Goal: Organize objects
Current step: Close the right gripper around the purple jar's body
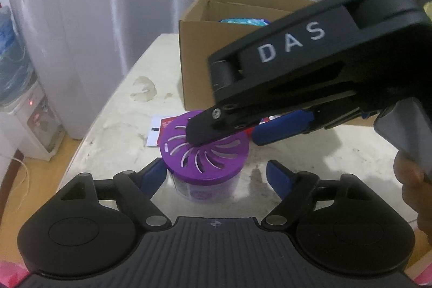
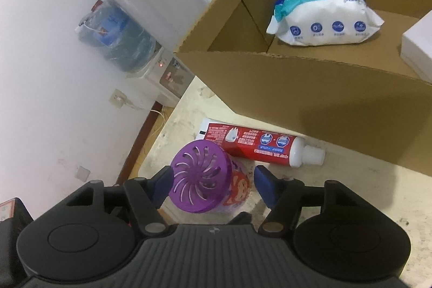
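Note:
A jar with a purple slotted lid (image 1: 204,150) stands on the table; it also shows in the right wrist view (image 2: 201,177). My left gripper (image 1: 216,176) is open, with the jar between its blue fingers, not clamped. My right gripper (image 2: 212,184) is open and reaches over the jar from the right, one finger on each side of the lid. In the left wrist view, one right finger (image 1: 205,130) lies across the lid. A red toothpaste tube (image 2: 259,146) lies behind the jar. An open cardboard box (image 2: 310,77) stands beyond.
The box holds a pack of wet wipes (image 2: 321,15) and a white box (image 2: 418,45). A water dispenser (image 2: 121,45) stands on the floor left of the table. The table's left edge (image 1: 89,136) is near the jar. White curtains hang behind.

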